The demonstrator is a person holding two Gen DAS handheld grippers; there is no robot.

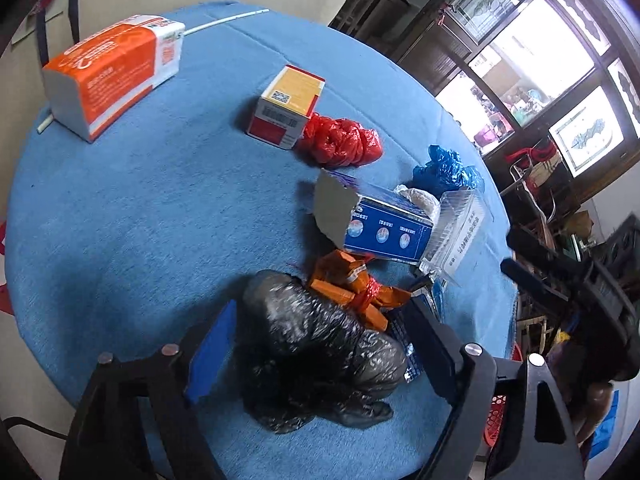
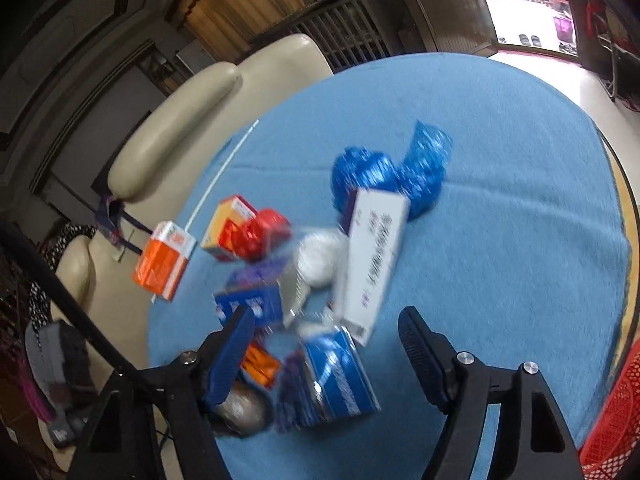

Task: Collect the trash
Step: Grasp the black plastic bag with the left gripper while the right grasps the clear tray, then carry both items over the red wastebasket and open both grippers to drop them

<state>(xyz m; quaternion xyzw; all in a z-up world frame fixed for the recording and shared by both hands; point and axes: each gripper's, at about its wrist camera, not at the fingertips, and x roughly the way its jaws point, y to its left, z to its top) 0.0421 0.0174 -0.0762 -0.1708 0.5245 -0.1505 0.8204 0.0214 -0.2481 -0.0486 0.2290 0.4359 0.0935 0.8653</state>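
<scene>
Between the spread fingers of the left gripper (image 1: 324, 344) sits a crumpled black plastic bag (image 1: 316, 352) on the blue tablecloth (image 1: 140, 208); the jaws stand wide apart and neither blue pad visibly presses the bag, so nothing is gripped. Just beyond the bag lies an orange wrapper bundle (image 1: 352, 288), touching it, then a blue carton (image 1: 376, 224) with a torn grey flap, a clear plastic tray (image 1: 456, 228) leaning against it, a blue plastic bag (image 1: 444, 168) and a red plastic bag (image 1: 340, 140) beside a small red-and-yellow box (image 1: 286, 106). An orange tissue pack (image 1: 112, 72) lies well apart at the far left edge. Right gripper (image 2: 328, 344) also hangs released over the same pile, with a blue-labelled packet (image 2: 340, 376) between its fingers and a white box (image 2: 372, 264) just ahead. Open cloth lies left of the pile in the left wrist view and right of it in the right wrist view, where a red basket (image 2: 616, 412) is cut off at the table rim. Right wrist view is motion-blurred; labels unreadable, and the white lump (image 2: 320, 260) cannot be identified.
</scene>
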